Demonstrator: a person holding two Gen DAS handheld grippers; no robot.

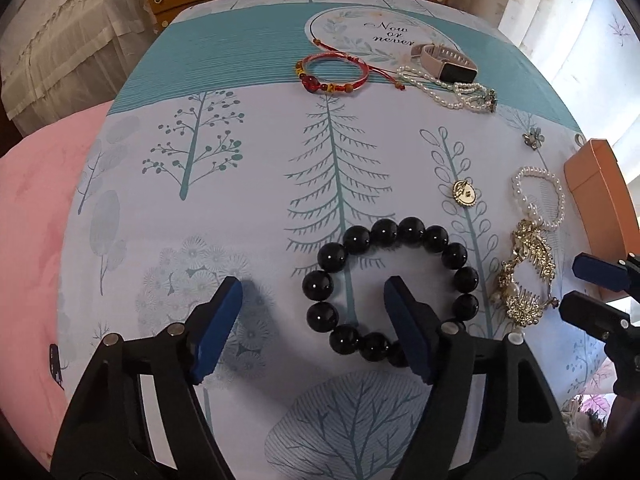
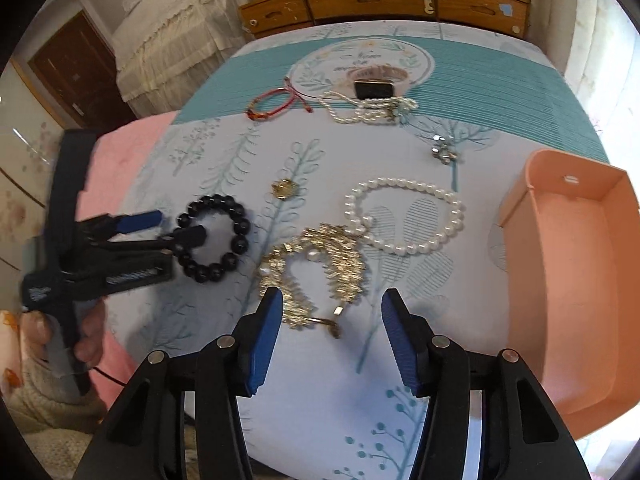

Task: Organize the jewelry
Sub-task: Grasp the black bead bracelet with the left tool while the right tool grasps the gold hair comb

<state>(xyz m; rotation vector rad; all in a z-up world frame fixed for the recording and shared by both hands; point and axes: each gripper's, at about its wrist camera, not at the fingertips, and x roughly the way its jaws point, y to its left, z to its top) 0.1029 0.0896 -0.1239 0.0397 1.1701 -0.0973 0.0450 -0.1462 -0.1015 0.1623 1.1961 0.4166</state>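
A black bead bracelet (image 1: 390,290) lies on the patterned tablecloth (image 1: 240,208). My left gripper (image 1: 314,292) is open; its right finger sits inside the bracelet's ring, the left finger outside it. It also shows in the right wrist view (image 2: 172,226) over the bracelet (image 2: 214,238). My right gripper (image 2: 332,304) is open and empty, just short of a gold hair comb (image 2: 316,268). A pearl bracelet (image 2: 404,216) lies beyond the comb. An open orange box (image 2: 576,280) stands at the right.
A gold round pendant (image 1: 464,194), a small flower brooch (image 1: 534,139), a red cord bracelet (image 1: 332,74), a pearl necklace (image 1: 452,88) and a pink smartwatch (image 1: 448,64) lie farther back. A pink cushion (image 1: 36,240) is at the left, a wooden drawer unit (image 2: 380,4) behind.
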